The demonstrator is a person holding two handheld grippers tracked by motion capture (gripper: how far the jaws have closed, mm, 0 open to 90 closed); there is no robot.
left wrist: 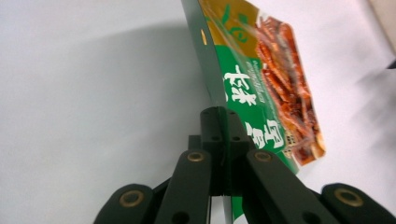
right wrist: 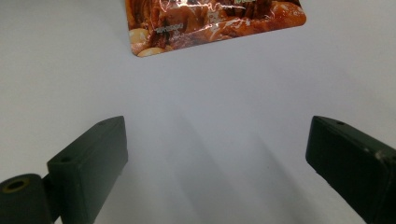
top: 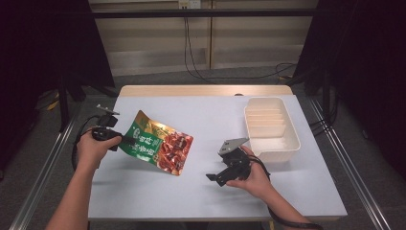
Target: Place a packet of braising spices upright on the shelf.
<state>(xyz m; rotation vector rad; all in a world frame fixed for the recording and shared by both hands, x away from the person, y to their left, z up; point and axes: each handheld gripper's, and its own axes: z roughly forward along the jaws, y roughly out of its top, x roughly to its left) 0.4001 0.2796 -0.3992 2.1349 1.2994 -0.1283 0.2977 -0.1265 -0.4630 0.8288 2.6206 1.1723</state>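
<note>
A green and red snack pouch (top: 158, 143) hangs tilted above the white table (top: 201, 191), its left edge pinched in my left gripper (top: 125, 140). Seen from the left gripper view, both black jaws press on the pouch's (left wrist: 261, 79) green edge, and the left gripper (left wrist: 222, 122) is shut on it. My right gripper (top: 214, 178) rests low over the table to the right of the pouch, jaws wide apart. Along the right gripper (right wrist: 215, 154) there is bare table between its jaws, and the pouch's (right wrist: 210, 23) lower edge lies ahead of them.
A cream plastic tray (top: 293, 139) with ribbed dividers sits at the table's right side, behind the right hand. Metal rails run along both sides of the table. Cables trail on the floor at the back.
</note>
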